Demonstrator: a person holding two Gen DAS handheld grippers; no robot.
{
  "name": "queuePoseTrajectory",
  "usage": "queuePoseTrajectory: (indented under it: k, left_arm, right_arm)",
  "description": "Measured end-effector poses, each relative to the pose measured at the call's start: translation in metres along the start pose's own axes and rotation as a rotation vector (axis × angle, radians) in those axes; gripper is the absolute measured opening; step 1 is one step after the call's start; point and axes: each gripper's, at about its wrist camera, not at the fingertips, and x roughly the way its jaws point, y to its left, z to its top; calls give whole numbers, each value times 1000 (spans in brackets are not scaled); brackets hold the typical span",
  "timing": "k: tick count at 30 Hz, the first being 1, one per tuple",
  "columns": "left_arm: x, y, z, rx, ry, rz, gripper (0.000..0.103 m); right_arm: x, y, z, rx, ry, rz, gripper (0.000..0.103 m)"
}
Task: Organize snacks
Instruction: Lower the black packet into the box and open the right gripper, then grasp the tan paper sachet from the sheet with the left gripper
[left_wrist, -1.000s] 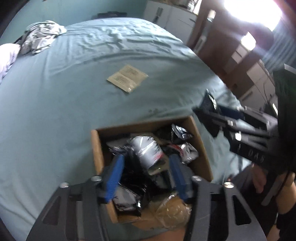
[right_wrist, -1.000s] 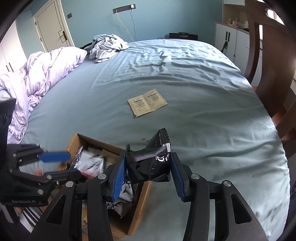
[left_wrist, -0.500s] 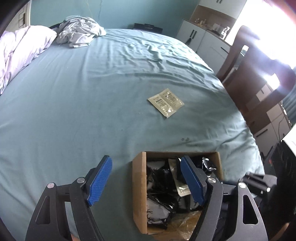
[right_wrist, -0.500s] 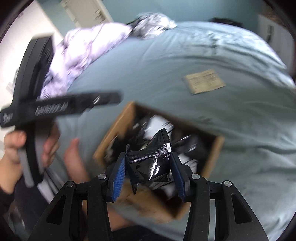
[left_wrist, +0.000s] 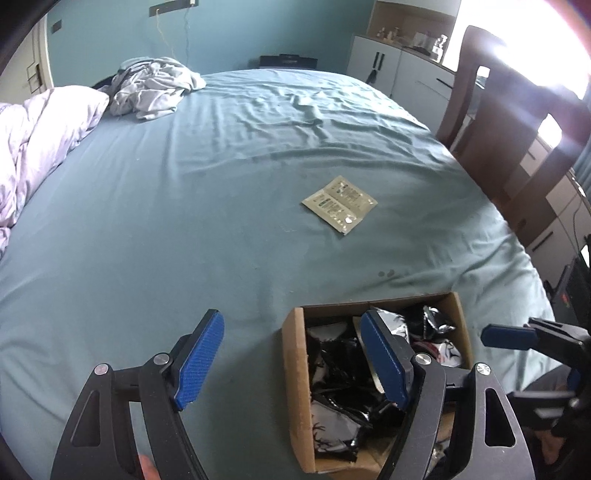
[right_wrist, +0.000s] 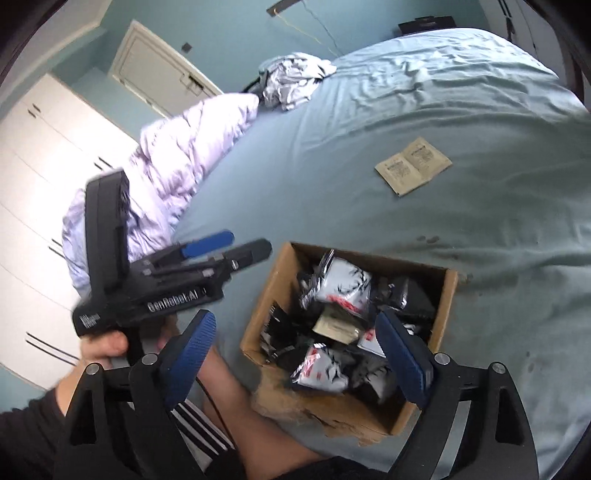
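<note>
Two claws over a bed with a blue sheet. Left claw jaws apart, nothing between them; one pad hangs over bare sheet, the other over the cardboard box. Right claw jaws opening, nothing gripped, above the same box at the near edge of the bed. Box is full of black and white snack packets, piled loose. One flat tan packet lies alone on the sheet, well apart from the box. A hand holds the left claw's handle. Lilac duvet and crumpled clothes at the far side.
</note>
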Motion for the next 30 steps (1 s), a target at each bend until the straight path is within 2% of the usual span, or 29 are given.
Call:
queuePoseTrajectory:
  k: [2,3,5,7,9,10,11,13,17,22,27,30]
  left_arm:
    - [2,2,1,-5,1,13,77]
    - [3,3,1,-5,1,20,78]
    - [5,3,5,7,0,30,84]
    - [9,0,14,34,10,-5,86]
    - [14,-6,26,63,30,-47,92]
    - [18,-12,34,81,42,-59,100]
    - [23,-17,42,95,48,-62,103]
    - [37,-30,60,138,80,-70,103]
    - [94,-64,94,270,241,-67,103]
    - [164,-90,114,366,341,2,103]
    - [220,-102,124,430,383,78,103]
    - [235,-98,136,348,355,16,103]
  right_arm:
    - [2,6,2,-12,-7,-71,88]
    - [0,5,3,-18,-26,-140,88]
    - [-4,9,5,-21,-43,-236,88]
    - [-4,0,8,-7,-35,-356,88]
    - [-6,-11,12,24,-17,-403,88]
    - [-8,-18,14,49,-18,-411,88]
    - [-7,-22,17,75,-20,-413,88]
    - [-7,-38,21,147,-16,-412,88]
    - [3,-66,33,276,27,-402,88]
    - [15,-98,43,410,61,-299,88]
    - [27,-121,50,468,90,-221,88]
    - [35,-129,52,478,105,-193,88]
